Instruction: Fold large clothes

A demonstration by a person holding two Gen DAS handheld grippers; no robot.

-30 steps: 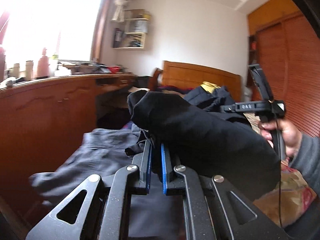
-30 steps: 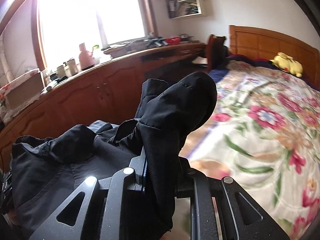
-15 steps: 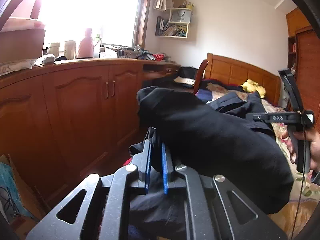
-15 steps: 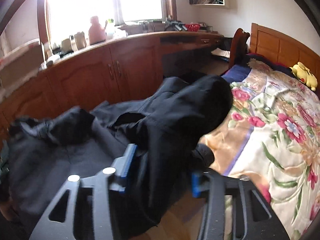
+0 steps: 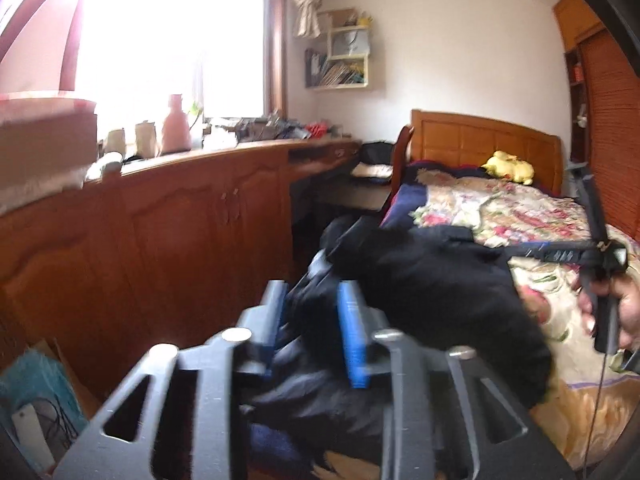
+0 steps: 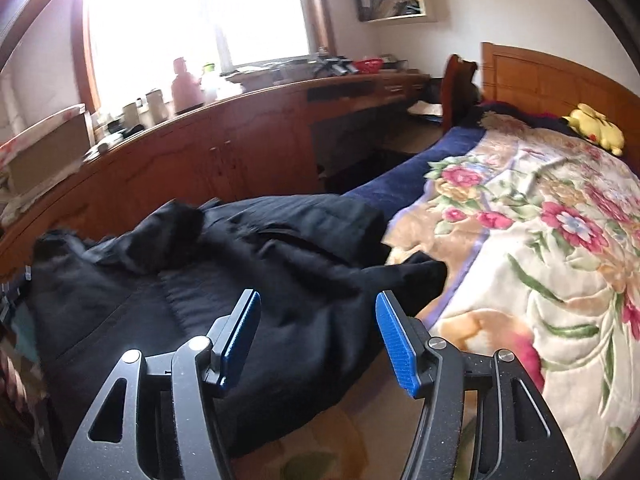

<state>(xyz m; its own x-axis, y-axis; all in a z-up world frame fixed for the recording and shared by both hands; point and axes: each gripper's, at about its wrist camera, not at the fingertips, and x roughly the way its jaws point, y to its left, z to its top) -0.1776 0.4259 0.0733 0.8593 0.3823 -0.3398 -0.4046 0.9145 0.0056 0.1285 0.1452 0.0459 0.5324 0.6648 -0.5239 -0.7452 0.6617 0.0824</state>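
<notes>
A large black garment point(image 6: 256, 256) lies rumpled across the near left part of the bed point(image 6: 560, 240), one edge hanging toward the floor. My right gripper point(image 6: 318, 332) is open and empty just above the cloth, blue pads apart. In the left wrist view my left gripper point(image 5: 312, 320) has its jaws parted with a bunch of the black garment point(image 5: 440, 288) still lying between and over the pads; the view is blurred. The right gripper point(image 5: 592, 256) shows there at the right, held in a hand.
A long wooden cabinet point(image 6: 240, 148) with bottles and clutter on top runs along the left under the window. The bed has a floral blanket, a wooden headboard point(image 6: 560, 76) and a yellow plush toy point(image 6: 596, 128). A teal bag and cardboard point(image 5: 36, 392) sit on the floor at left.
Both grippers opened: the right let go of the garment, which dropped onto the bed. The left jaws spread apart, with cloth still between them. Both cameras swung toward the bed.
</notes>
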